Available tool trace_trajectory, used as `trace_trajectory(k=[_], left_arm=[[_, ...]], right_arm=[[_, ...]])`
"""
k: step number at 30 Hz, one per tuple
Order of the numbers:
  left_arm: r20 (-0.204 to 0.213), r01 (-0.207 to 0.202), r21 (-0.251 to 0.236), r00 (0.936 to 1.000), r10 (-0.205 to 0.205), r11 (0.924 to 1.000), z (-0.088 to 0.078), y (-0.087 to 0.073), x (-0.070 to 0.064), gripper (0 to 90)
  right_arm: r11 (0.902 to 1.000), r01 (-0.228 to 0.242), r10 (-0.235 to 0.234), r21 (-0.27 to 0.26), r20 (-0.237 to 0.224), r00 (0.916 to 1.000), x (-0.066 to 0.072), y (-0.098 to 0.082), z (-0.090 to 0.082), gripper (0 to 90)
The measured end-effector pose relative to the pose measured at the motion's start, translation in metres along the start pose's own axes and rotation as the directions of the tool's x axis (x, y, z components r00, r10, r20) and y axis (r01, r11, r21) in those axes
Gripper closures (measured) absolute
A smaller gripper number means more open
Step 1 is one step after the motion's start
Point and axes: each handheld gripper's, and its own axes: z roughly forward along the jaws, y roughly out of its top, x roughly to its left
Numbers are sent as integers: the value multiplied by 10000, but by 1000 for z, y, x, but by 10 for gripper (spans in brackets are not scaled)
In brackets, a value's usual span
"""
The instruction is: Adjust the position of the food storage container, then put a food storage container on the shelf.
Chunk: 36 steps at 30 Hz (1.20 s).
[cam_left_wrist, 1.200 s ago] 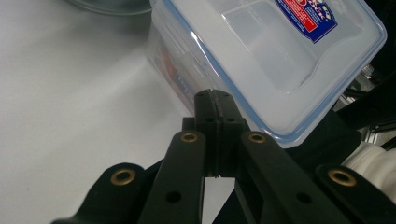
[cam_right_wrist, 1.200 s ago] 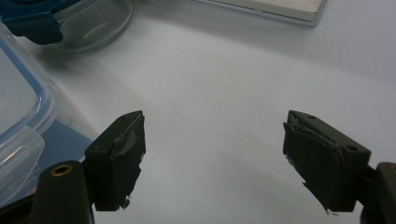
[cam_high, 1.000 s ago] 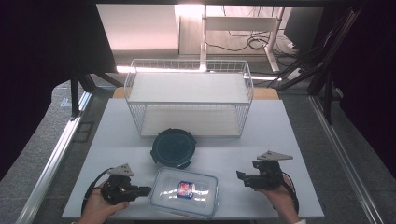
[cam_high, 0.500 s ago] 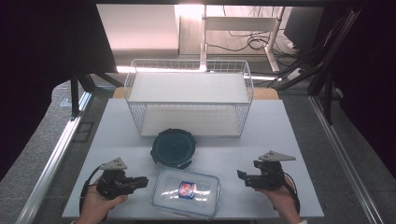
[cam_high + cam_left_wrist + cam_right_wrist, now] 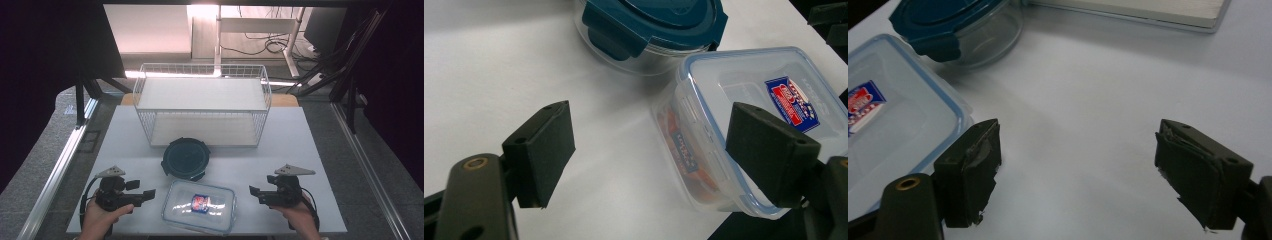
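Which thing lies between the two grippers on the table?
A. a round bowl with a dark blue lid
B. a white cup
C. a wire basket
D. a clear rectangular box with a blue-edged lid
D: in the high view the clear rectangular box lies between the left gripper and the right gripper; the round bowl stands farther back.

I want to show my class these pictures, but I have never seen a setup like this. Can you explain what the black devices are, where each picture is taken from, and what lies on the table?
A person sits at a white table with hand-held tongs in each hand: left tongs, right tongs. The high view looks down from above. The other two pictures come from cameras riding on each pair of tongs, looking along the black jaws. Between the hands lies a clear rectangular box with a blue-edged lid; behind it stands a round glass bowl with a dark teal lid, then a white wire basket. Both tongs are open and hold nothing; the left ones have just been opening.
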Motion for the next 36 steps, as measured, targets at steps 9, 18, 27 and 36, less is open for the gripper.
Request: trace_trajectory(k=[9, 18, 27, 36], left_arm=[[227, 78, -83, 9997, -76, 9999, 2, 2, 1, 189], [363, 79, -29, 9993, -78, 10000, 2, 1, -1, 196], [1156, 450, 708, 9919, -530, 9965, 18, 5, -9, 120], [1846, 810, 1551, 9767, -1094, 9846, 47, 6, -14, 96]], right_arm=[[9959, -861, 839, -271, -722, 9939, 11, -2, -7, 141], [9901, -1402, 1401, 48, -844, 9865, 26, -11, -5, 144], [9753, -2162, 2208, 452, -1690, 9606, 49, -20, 4, 135], [9676, -2386, 2506, 824, -2021, 9467, 64, -27, 14, 123]])
